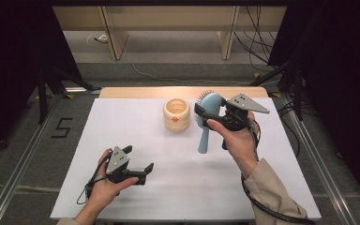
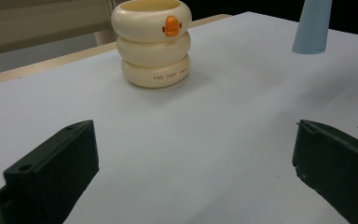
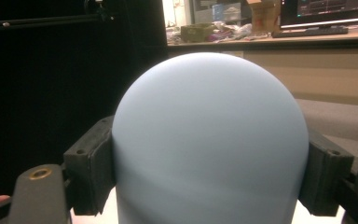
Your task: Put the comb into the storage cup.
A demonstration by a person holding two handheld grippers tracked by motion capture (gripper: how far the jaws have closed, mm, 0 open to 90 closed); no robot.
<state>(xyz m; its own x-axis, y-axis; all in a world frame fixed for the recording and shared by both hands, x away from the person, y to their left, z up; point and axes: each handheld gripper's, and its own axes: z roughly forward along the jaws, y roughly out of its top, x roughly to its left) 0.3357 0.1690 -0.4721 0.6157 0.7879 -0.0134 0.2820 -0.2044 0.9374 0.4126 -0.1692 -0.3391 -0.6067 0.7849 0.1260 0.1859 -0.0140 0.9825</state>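
The pale blue plastic hairbrush (image 1: 207, 117) looks light, stiff and smooth (likely slippery on its rounded back), so the broad head is the sound place to grip. The right gripper (image 1: 205, 115) clamps that head between its jaws, handle hanging toward six o'clock above the white tabletop (image 1: 178, 187), at three o'clock of the cream ringed ceramic cup (image 1: 176, 114). The left gripper (image 1: 138, 159) rests released, empty.

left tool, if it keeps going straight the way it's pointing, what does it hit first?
Probably the cream ringed cup. The left tool stands open over bare table, and the cup stands ahead, slightly left of centre. The blue brush handle hangs off to the right. Depth is hard to judge.
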